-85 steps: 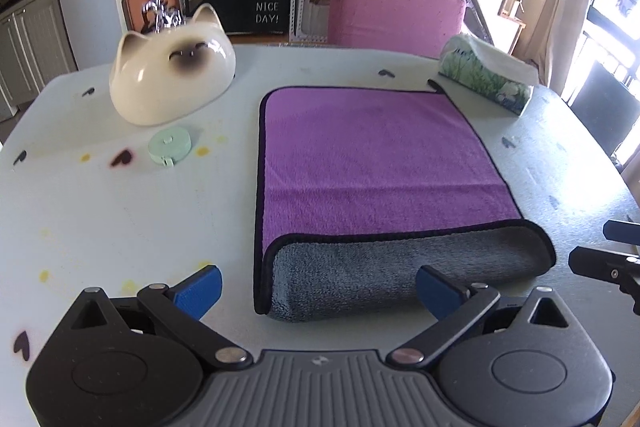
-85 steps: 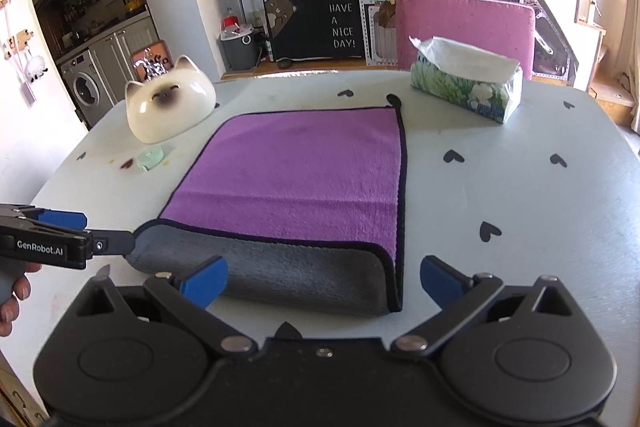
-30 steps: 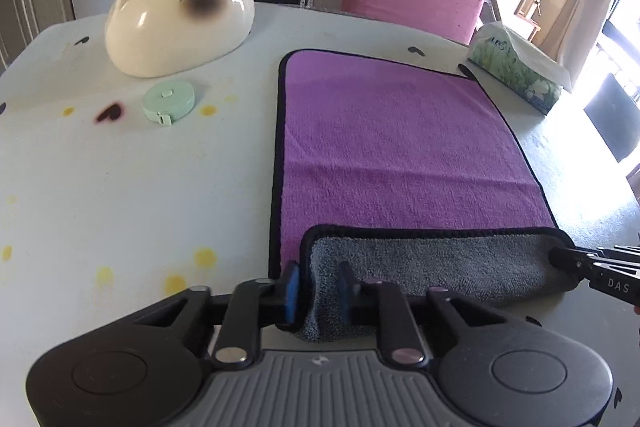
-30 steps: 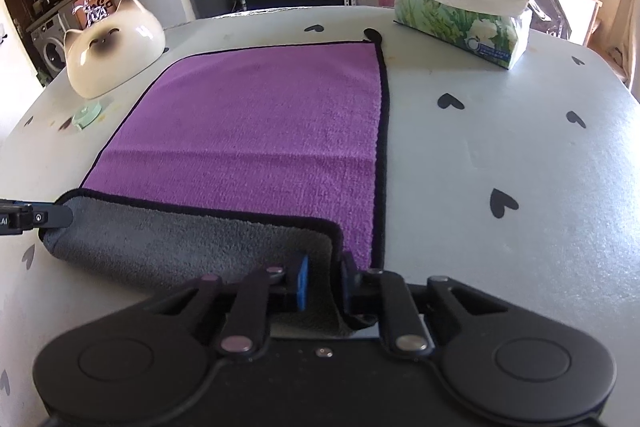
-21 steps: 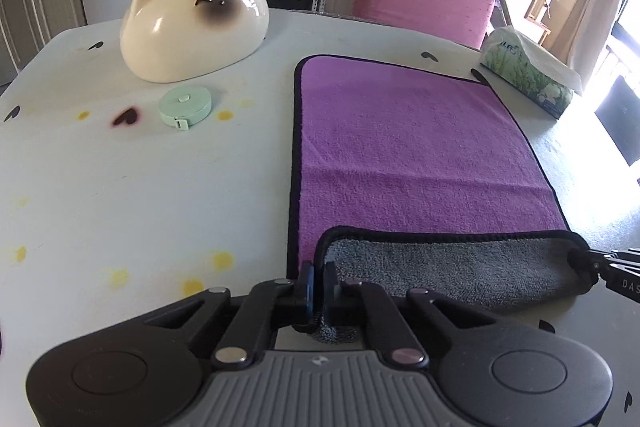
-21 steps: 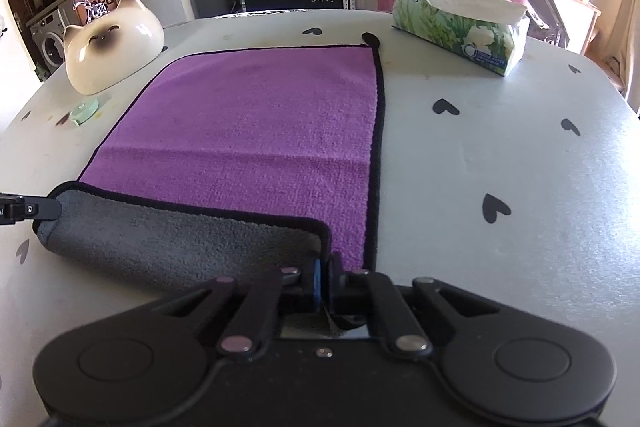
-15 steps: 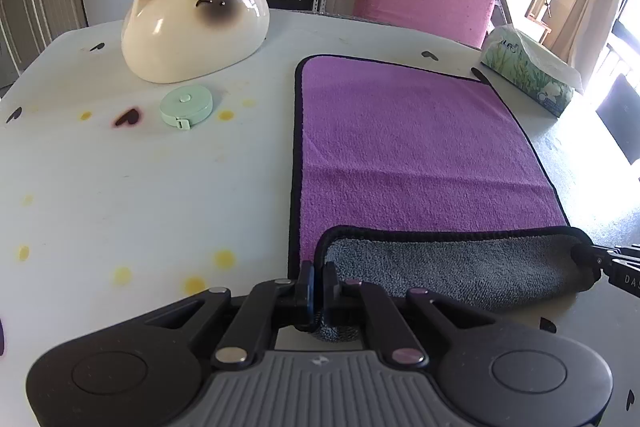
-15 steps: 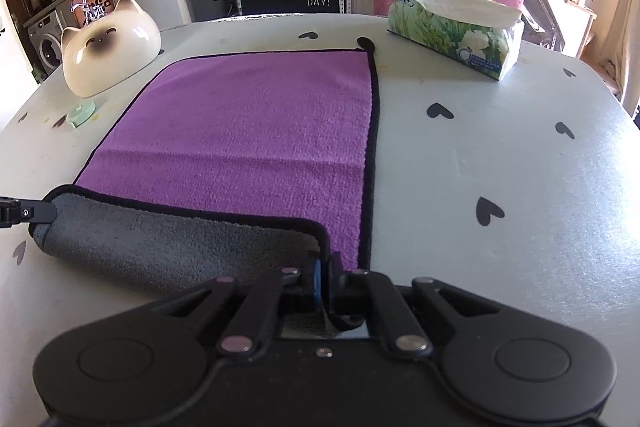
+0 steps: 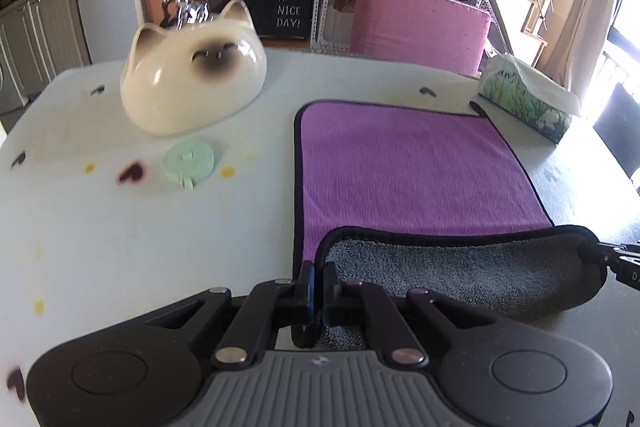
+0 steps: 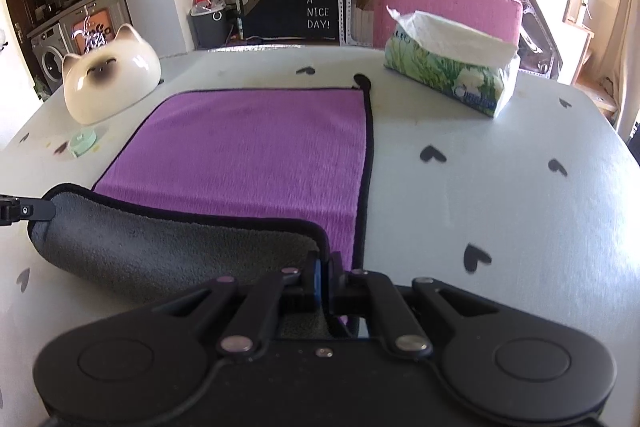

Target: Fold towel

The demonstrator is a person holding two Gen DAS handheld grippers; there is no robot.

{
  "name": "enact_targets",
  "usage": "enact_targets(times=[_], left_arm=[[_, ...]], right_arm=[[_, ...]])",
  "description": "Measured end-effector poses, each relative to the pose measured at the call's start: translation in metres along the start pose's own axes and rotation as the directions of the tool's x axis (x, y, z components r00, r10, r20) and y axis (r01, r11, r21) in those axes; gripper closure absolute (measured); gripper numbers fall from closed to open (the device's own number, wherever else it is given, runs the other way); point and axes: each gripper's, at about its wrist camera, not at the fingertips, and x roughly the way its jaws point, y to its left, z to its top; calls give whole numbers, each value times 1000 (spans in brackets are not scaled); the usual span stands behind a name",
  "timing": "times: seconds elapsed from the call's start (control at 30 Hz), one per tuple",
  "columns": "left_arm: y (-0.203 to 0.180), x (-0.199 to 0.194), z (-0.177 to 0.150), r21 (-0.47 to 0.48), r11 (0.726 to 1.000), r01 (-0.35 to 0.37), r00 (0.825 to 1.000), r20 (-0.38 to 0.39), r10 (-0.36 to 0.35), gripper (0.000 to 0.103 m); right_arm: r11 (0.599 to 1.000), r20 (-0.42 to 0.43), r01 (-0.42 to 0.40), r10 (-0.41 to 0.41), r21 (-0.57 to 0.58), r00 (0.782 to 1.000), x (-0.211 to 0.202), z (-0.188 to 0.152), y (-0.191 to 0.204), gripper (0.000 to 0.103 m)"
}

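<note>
A purple towel (image 9: 416,163) with black trim and a grey underside lies on the white table, also in the right wrist view (image 10: 256,155). Its near edge is turned up, showing the grey side (image 9: 460,271). My left gripper (image 9: 318,285) is shut on the towel's near left corner. My right gripper (image 10: 325,277) is shut on the near right corner. Both corners are lifted a little above the table. The right gripper's tip (image 9: 616,261) shows at the far end of the fold, and the left gripper's tip (image 10: 24,211) shows in the right wrist view.
A cream cat-shaped dish (image 9: 192,75) and a green tape measure (image 9: 188,161) sit left of the towel. A tissue box (image 10: 452,67) stands at the back right. A pink chair (image 9: 420,27) is behind the table (image 10: 500,195).
Both grippers closed on the towel's near corners, then lifted them and moved forward, so the grey flap rises higher over the purple side.
</note>
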Motion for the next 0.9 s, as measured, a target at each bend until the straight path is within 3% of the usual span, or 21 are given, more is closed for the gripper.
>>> enact_targets(times=[0.37, 0.9], left_arm=[[-6, 16, 46, 46, 999, -21, 998, 64, 18, 98], [-4, 61, 93, 80, 995, -65, 994, 89, 58, 98]], right_arm=[[1000, 56, 20, -18, -23, 998, 15, 45, -4, 99], [997, 98, 44, -37, -62, 994, 57, 101, -4, 99]])
